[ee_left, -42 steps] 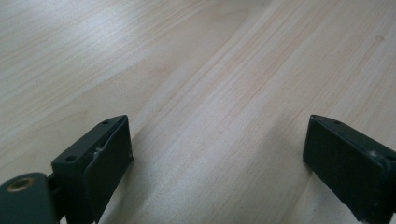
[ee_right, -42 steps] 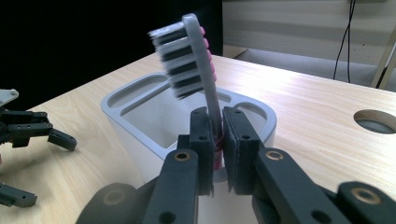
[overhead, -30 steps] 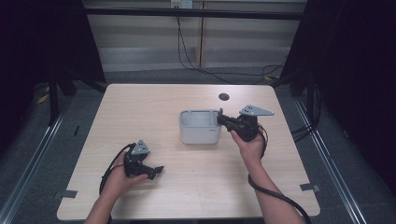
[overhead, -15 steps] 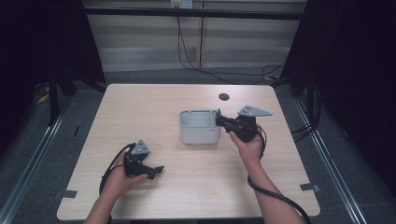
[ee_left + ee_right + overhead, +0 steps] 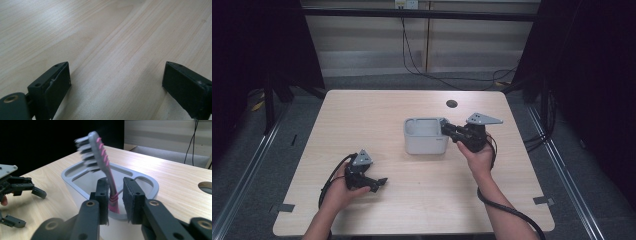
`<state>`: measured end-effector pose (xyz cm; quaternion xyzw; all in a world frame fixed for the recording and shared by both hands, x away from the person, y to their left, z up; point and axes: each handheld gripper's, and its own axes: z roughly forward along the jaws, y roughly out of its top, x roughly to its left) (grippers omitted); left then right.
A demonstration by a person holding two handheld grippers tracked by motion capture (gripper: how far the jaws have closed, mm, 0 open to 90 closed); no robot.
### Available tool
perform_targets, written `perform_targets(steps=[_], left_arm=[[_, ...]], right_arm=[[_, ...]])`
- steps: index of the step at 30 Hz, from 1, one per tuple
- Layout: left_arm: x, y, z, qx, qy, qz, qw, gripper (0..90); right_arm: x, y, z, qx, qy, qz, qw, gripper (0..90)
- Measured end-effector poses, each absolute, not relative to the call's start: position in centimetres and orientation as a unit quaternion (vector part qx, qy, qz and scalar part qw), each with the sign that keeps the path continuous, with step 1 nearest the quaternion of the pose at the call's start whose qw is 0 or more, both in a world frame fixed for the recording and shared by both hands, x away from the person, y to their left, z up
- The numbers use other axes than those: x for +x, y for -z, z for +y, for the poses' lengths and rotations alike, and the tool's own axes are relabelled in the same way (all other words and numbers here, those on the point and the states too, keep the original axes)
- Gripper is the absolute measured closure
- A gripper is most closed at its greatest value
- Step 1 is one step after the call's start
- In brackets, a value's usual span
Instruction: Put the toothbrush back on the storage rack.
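Apparently the work here is putting a grey-and-pink plastic toothbrush [image 5: 106,170] into a grey rounded plastic holder tub [image 5: 426,136] that stands right of the middle of the pale wooden counter [image 5: 362,120], and most of it looks done. In the right gripper view the toothbrush stands tilted with its bristled head up and leaning toward the left, its pink-ribbed handle reaching down into the nearest compartment of the tub, just at the rim. The right gripper [image 5: 115,195] sits level against the tub's right side, and its jaws have just been opening: they stand narrow, with the handle between them, the left jaw seeming to touch or nearly touch it and a clear gap showing at the right jaw, so the brush appears released or on the point of it rather than clamped. Whether its lower end rests on the tub's floor is hidden by the wall. The left gripper [image 5: 362,176] lies low on the counter near the front left, well apart from the tub, jaws wide with only bare wood between them in its own view. What seems left is small: finish spreading the right jaws, draw the right gripper back from the rim without catching the handle, and see that the toothbrush leans steady against the compartment edge instead of tipping out.
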<state>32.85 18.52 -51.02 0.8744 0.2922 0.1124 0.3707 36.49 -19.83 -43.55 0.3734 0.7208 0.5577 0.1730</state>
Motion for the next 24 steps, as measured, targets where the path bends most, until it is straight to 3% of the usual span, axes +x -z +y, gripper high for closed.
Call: perform_targets(steps=[12, 24], left_arm=[[32.85, 51.02, 18.52, 0.874, -0.112, 0.292, 0.371, 7.7], [32.86, 51.02, 18.52, 0.874, -0.113, 0.292, 0.371, 7.8]], right_arm=[[36.28, 43.02, -19.81, 0.367, -0.552, 0.728, 0.175, 65.3], [35.91, 42.74, -20.71, 0.376, -0.561, 0.717, 0.173, 49.3]])
